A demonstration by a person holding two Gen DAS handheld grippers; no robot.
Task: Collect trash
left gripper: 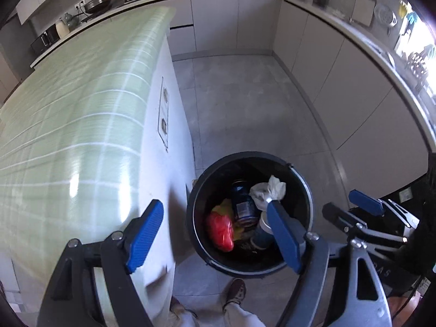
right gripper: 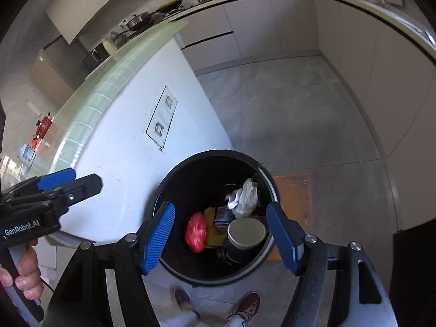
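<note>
A black round trash bin stands on the floor beside a white counter island. Inside lie a red crumpled bag, a yellow wrapper, a blue can, a paper cup and a crumpled white tissue. My left gripper is open and empty above the bin's near left rim. My right gripper is open and empty over the bin. Each gripper shows in the other's view.
The island top carries a green checked cloth. Sockets sit on its white side. Grey cabinets and a worktop with pans ring the tiled floor. The person's shoes stand before the bin.
</note>
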